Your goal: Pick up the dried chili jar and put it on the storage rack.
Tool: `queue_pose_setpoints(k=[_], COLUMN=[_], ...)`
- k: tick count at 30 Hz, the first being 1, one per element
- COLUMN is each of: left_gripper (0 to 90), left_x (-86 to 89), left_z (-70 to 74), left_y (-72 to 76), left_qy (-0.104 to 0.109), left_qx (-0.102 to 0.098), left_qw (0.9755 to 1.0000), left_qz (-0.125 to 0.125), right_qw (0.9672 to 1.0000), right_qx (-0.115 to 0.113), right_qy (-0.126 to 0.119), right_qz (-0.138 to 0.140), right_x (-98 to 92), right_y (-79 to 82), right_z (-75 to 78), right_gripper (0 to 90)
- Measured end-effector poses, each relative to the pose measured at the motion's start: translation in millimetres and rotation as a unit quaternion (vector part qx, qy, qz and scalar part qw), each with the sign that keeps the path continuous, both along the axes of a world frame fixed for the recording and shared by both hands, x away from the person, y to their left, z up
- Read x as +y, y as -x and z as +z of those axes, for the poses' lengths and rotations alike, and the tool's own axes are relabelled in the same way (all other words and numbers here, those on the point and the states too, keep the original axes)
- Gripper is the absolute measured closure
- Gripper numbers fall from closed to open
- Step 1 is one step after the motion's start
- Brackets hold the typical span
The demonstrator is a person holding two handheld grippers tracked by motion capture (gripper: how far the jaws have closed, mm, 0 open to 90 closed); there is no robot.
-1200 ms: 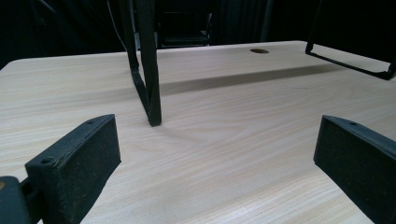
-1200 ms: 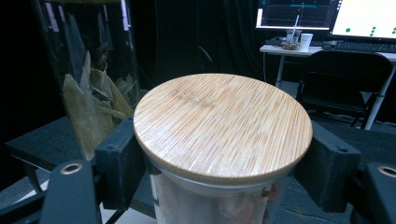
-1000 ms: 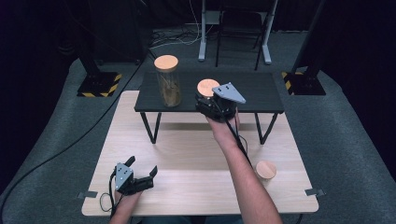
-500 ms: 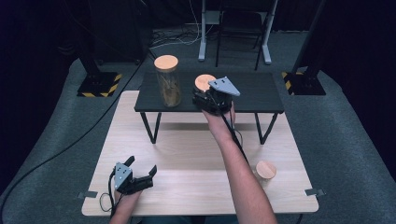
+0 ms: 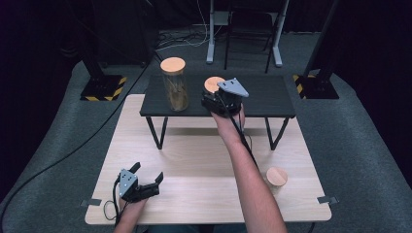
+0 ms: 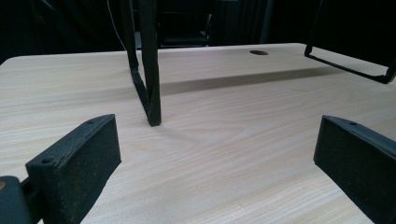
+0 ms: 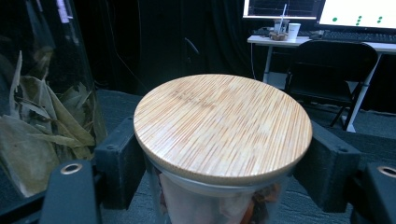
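Observation:
A small glass jar with a round bamboo lid point(image 7: 223, 126) sits between the jaws of my right gripper point(image 7: 223, 161), which is shut on the glass just under the lid. In the high view that jar point(image 5: 213, 83) and the right gripper point(image 5: 212, 97) are over the black shelf point(image 5: 267, 92), close to the right of a tall glass jar point(image 5: 175, 85) with a bamboo lid. The tall jar point(image 7: 42, 107) holds dried leaves. My left gripper point(image 5: 148, 171) rests open on the wooden table point(image 5: 194, 160) at the front left, its jaws point(image 6: 217, 154) holding nothing.
Another bamboo-lidded container point(image 5: 277, 176) stands on the table's front right. The shelf's black leg point(image 6: 149, 70) rises ahead of the left gripper. Beyond the shelf are a chair point(image 7: 336, 74), a desk and stand legs point(image 5: 211, 34) on the floor.
The right gripper has carried the small jar a little to the left and farther back, closer to the tall jar. The left gripper has stayed where it was.

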State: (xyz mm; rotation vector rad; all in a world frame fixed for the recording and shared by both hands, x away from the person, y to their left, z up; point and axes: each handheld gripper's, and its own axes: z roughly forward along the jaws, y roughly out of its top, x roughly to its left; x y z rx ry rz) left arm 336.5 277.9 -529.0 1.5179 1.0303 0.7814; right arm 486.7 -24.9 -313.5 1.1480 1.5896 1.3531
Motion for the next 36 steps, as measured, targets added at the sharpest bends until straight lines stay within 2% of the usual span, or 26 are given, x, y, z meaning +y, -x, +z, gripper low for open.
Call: queue_pose_setpoints(k=[8, 22, 29, 32, 35, 36], left_gripper=[0.1, 0.1, 0.1, 0.1, 0.0, 0.0], left_x=[0.0, 0.4, 0.8, 1.4, 2.4, 2.4], left_z=[0.0, 0.0, -0.1, 0.0, 0.1, 0.1], left_y=[0.1, 0.2, -0.2, -0.2, -0.8, -0.7], left_qy=[0.000, 0.003, 0.004, 0.007, 0.011, 0.010], left_qx=[0.000, 0.000, 0.002, 0.003, 0.005, 0.005], left_qw=[1.0000, 1.0000, 1.0000, 1.0000, 0.9999, 0.9999], left_qz=[0.001, 0.000, -0.005, -0.006, -0.004, -0.004], right_qw=[1.0000, 0.9999, 0.9999, 0.9997, 0.9993, 0.9991], right_qx=[0.008, 0.004, 0.010, 0.013, 0.016, 0.014], right_qy=[0.002, 0.005, -0.006, -0.019, -0.033, -0.039], right_qz=[-0.005, -0.008, -0.003, -0.003, -0.012, -0.011], right_x=[-0.2, 2.6, 1.2, 1.5, 1.8, 0.9], right_y=[-3.5, -5.3, -6.3, -6.6, -5.9, -5.4], right_z=[-1.6, -4.0, -3.9, -4.2, -1.6, -0.8], right_gripper=[24.4, 24.4, 23.3, 18.0, 2.3, 0.0])
